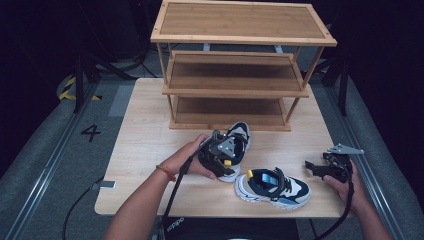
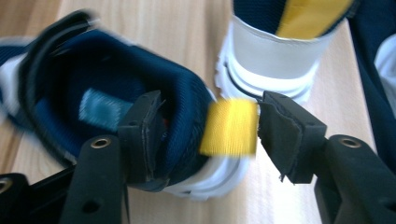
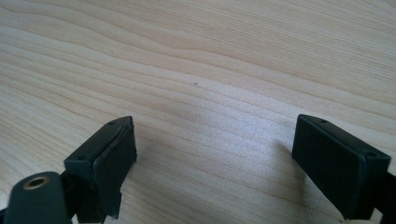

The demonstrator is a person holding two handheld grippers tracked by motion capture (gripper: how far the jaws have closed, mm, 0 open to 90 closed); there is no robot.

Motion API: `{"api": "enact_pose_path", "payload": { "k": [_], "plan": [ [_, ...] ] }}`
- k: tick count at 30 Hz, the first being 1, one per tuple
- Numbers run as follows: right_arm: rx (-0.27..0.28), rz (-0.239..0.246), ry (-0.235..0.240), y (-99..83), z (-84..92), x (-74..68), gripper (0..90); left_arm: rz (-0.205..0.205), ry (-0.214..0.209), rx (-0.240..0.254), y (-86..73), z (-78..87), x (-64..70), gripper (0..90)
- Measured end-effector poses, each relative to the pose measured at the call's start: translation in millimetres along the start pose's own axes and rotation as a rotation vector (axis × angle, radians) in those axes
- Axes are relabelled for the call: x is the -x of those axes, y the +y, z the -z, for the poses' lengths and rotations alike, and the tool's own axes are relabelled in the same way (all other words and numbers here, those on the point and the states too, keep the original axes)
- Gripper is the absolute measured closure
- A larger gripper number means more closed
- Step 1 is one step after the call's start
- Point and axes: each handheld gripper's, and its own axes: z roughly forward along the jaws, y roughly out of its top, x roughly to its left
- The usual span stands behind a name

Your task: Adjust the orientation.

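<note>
Left gripper view: nearer shoe [image 2: 93, 112] motion-blurred, cut off at left edge – second shoe [image 2: 275, 51] cropped at top. High view: left gripper [image 1: 223, 159] covers that shoe's heel – pad contact unclear

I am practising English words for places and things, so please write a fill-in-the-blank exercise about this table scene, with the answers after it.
1. The wooden rack at the far side of the table has ___ shelves.
2. The left tool has its jaws around the heel of a ___.
3. The pull tab on that heel is ___ in colour.
4. Between the jaws of the right tool there is only bare ___.

Missing words: three; shoe; yellow; table
</note>
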Motion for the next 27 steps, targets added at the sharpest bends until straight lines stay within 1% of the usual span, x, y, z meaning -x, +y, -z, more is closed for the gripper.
{"api": "enact_pose_path", "payload": {
  "k": [1, 2, 3, 4, 6, 7, 8, 9, 10, 11, 12, 13, 14, 16, 18, 19, 20, 22, 24, 26, 27],
  "plan": [
    [0.000, 0.000, 0.000, 0.0, 0.0, 0.0, 14.0, 0.003, 0.009, -0.009, 1.1, -0.3, 1.0, 45.2],
    [0.000, 0.000, 0.000, 0.0, 0.0, 0.0, 14.0, 0.002, 0.027, -0.027, 3.3, -0.3, 1.3, 45.4],
    [0.000, 0.000, 0.000, 0.0, 0.0, 0.0, 14.0, 0.006, 0.034, -0.037, 4.5, -0.4, 0.7, 45.5],
    [0.000, 0.000, 0.000, 0.0, 0.0, 0.0, 14.0, 0.024, 0.034, -0.042, 6.5, -1.6, -1.2, 46.4],
    [0.000, 0.000, 0.000, 0.0, 0.0, 0.0, 14.0, 0.033, 0.021, -0.059, 9.2, -3.3, -5.4, 47.2],
    [0.000, 0.000, 0.000, 0.0, 0.0, 0.0, 14.0, 0.033, 0.021, -0.059, 9.2, -3.3, -5.4, 49.4],
    [0.000, 0.000, 0.000, 0.0, 0.0, 0.0, 14.0, 0.029, 0.017, -0.080, 10.4, -4.4, -7.1, 49.4],
    [0.000, 0.000, 0.000, 0.0, 0.0, 0.0, 14.0, 0.025, 0.005, -0.094, 11.8, -7.1, -8.1, 49.6],
    [0.000, 0.000, 0.000, 0.0, 0.0, 0.0, 14.0, 0.009, 0.000, -0.117, 13.3, -11.0, -9.0, 51.0],
    [0.000, 0.000, 0.000, 0.0, 0.0, 0.0, 14.0, 0.009, 0.000, -0.117, 13.3, -11.0, -9.0, 53.4],
    [0.000, 0.000, 0.000, 0.0, 0.0, 0.0, 14.0, -0.002, -0.009, -0.133, 14.0, -13.6, -10.3, 53.4],
    [0.000, 0.000, 0.000, 0.0, 0.0, 0.0, 14.0, -0.008, -0.022, -0.142, 14.0, -16.5, -11.0, 55.8],
    [0.000, 0.000, 0.000, 0.0, 0.0, 0.0, 14.0, -0.016, -0.040, -0.155, 14.4, -17.7, -11.4, 60.1],
    [0.000, 0.002, 0.002, -0.1, 0.0, 0.2, 14.0, -0.038, -0.068, -0.173, 15.9, -20.1, -11.7, 63.7],
    [0.000, 0.003, 0.003, -0.1, 0.1, 0.2, 14.0, -0.044, -0.080, -0.175, 16.2, -20.6, -11.4, 66.0],
    [0.000, 0.003, 0.003, -0.1, 0.1, 0.2, 14.0, -0.030, -0.083, -0.177, 15.9, -20.0, -10.7, 67.1],
    [0.000, 0.003, 0.003, -0.1, 0.1, 0.2, 14.0, -0.038, -0.084, -0.185, 15.9, -19.1, -10.8, 67.9],
    [0.000, 0.002, 0.003, -0.1, 0.1, 0.2, 14.0, -0.042, -0.087, -0.170, 13.6, -18.1, -8.8, 69.1],
    [0.000, 0.003, 0.002, -0.1, 0.1, 0.2, 14.0, -0.023, -0.077, -0.159, 10.6, -15.9, -6.1, 70.0],
    [0.000, 0.002, 0.003, -0.1, 0.1, 0.2, 14.0, -0.022, -0.079, -0.158, 9.0, -14.7, -5.6, 70.5],
    [0.000, 0.002, 0.003, -0.1, 0.1, 0.2, 14.0, -0.024, -0.069, -0.157, 7.4, -13.4, -4.0, 71.0]
  ]
}}
